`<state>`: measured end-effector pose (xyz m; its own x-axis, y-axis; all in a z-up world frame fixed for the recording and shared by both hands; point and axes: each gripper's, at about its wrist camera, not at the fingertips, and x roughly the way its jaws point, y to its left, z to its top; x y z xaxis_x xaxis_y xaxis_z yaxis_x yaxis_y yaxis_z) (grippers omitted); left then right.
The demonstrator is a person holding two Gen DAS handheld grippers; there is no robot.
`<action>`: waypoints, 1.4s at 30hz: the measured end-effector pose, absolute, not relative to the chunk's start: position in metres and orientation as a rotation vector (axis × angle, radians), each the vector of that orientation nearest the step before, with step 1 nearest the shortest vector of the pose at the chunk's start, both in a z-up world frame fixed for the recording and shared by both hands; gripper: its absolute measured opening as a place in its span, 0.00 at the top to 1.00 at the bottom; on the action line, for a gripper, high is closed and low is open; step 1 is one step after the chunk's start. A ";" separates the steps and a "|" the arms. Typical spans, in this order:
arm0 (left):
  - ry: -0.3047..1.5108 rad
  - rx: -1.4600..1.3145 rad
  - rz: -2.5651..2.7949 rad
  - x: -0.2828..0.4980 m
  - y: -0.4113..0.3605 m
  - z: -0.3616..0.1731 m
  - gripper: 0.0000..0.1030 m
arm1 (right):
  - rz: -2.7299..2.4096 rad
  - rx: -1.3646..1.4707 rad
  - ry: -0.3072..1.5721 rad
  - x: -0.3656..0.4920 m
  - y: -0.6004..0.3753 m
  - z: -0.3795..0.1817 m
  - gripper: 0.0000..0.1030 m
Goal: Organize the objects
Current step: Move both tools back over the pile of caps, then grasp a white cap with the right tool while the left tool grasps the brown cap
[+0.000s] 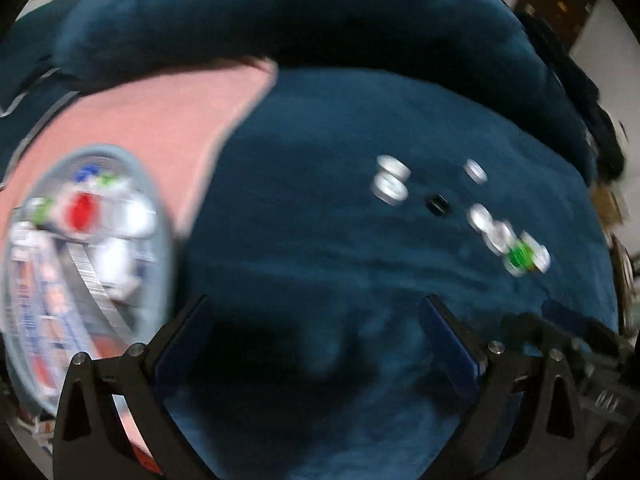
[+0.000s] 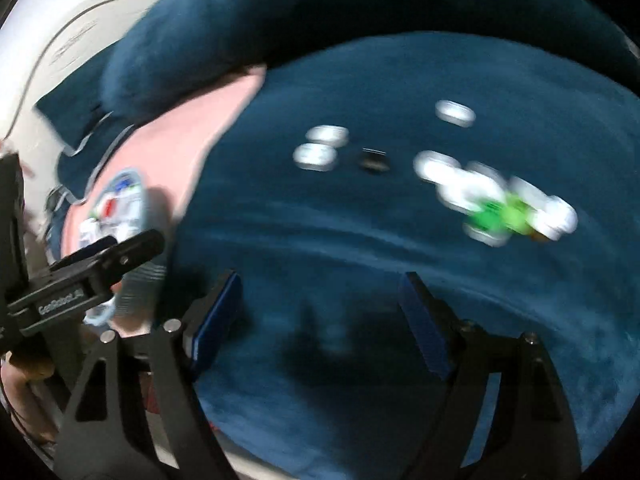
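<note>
Left wrist view: both tongs point(image 1: 316, 320) point(image 2: 320, 300) spread, empty, over blurred teal blanket point(image 1: 320, 160) beside pink cloth point(image 1: 160, 120).

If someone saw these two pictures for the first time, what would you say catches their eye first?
Probably the scatter of small white objects on the dark blue blanket, with a bright green piece at its right end. Next, the grey-rimmed container at far left, resting on pink fabric and packed with blurred items, one vivid red. Both grippers hang above bare blanket, jaws open and empty.
</note>
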<state>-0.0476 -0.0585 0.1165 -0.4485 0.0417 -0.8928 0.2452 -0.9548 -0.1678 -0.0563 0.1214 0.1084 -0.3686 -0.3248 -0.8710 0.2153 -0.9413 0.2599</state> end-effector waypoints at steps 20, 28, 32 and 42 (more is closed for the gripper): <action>0.430 1.775 -2.468 -0.081 -0.022 0.054 0.01 | -2.567 1.743 -0.692 -0.176 0.296 0.044 0.32; 0.501 1.761 -2.452 -0.075 -0.033 0.053 0.01 | -2.209 1.636 -0.486 -0.126 0.193 0.051 0.52; 0.515 1.751 -2.445 -0.069 -0.037 0.053 0.01 | -2.234 1.538 -0.454 -0.097 0.181 0.082 0.51; 0.592 1.701 -2.425 -0.051 -0.054 0.057 0.01 | -2.407 1.672 -0.097 -0.068 0.198 0.056 0.38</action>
